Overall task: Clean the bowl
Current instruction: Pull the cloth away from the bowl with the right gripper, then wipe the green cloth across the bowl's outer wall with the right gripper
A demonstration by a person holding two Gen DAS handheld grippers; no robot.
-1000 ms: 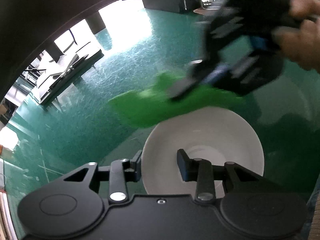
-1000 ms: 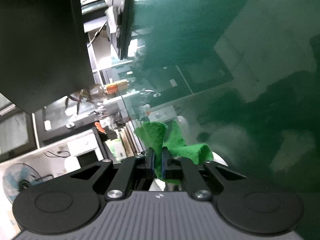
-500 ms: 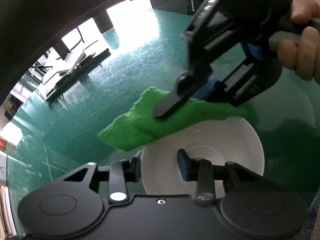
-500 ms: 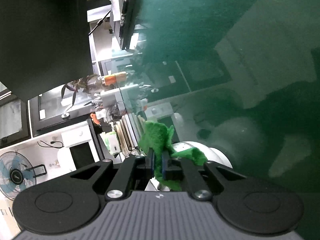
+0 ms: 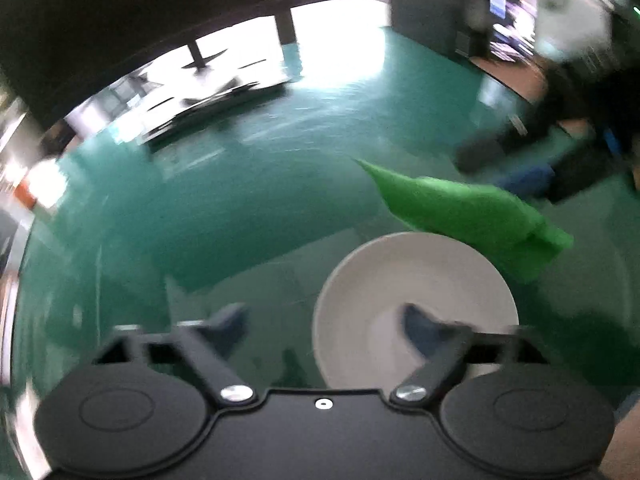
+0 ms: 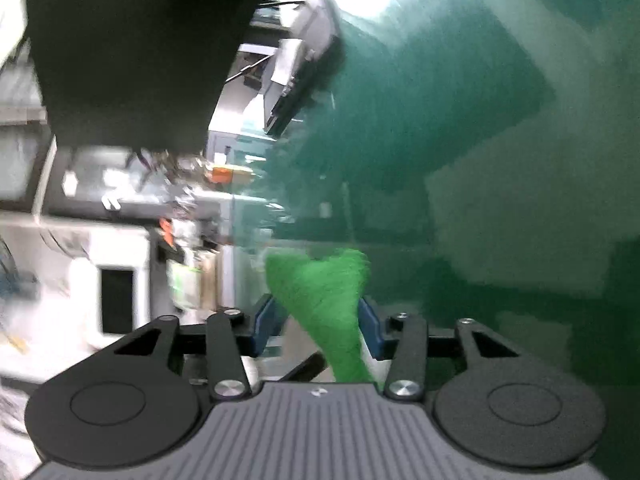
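Green tabletop (image 5: 240, 208) blurred, both hand-held grippers opening, white bowl (image 5: 416, 280) released, green cloth (image 6: 324, 300) between right jaws.

surface: green tabletop (image 5: 240, 208) (glossy) | on it: white bowl (image 5: 416, 280)

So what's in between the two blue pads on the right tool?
A bright green fuzzy cloth hangs between the opening pads of the right tool, shown in the right wrist view.

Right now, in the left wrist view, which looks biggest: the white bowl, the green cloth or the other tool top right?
1. white bowl
2. green cloth, nearly as large
3. right tool, blurred and cut off, so unsure
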